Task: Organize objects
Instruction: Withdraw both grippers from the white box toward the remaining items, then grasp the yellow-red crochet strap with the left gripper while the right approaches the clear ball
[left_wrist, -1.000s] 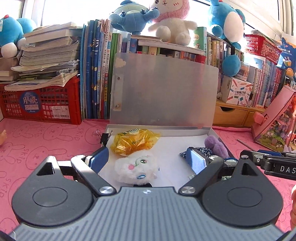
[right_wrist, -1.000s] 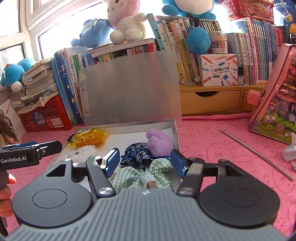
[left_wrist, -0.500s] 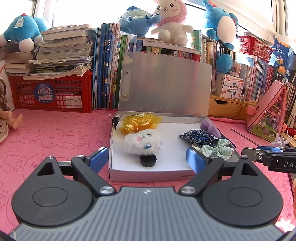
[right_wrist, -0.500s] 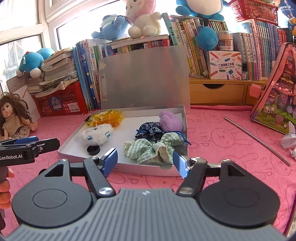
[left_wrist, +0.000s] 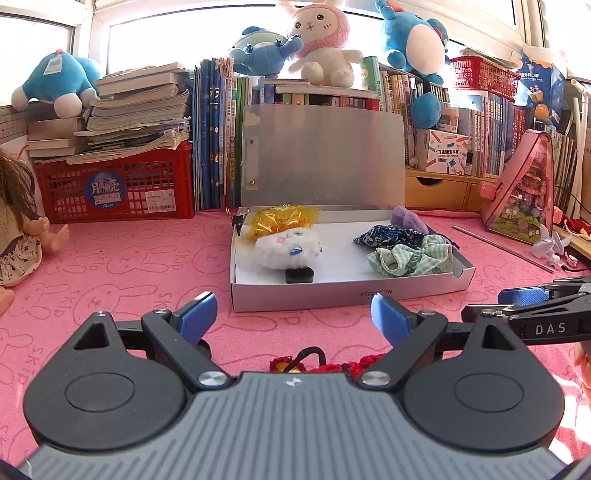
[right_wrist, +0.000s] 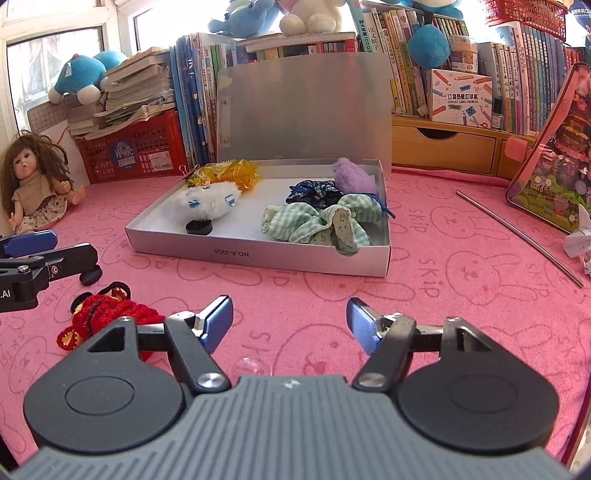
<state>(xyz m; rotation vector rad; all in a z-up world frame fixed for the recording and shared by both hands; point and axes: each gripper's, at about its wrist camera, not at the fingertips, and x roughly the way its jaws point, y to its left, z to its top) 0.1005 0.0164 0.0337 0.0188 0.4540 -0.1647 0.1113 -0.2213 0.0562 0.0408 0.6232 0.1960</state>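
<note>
Progress check: the box sits open on the pink bench, lid up. Inside it: white plush, yellow wrapper, black disc, navy scrunchie, purple plush, green check scrunchie. That part looks done.

Left out: red crochet piece on the bench just in front of the box, near the left claw, plus a small clear bead by the right claw. Metal rod and white paper figure lie off to the right; unclear if they count.

Left claw is spread wide, nothing in it. Right claw's jaws have just been opening, nothing between them. Likely next: the red piece.
</note>
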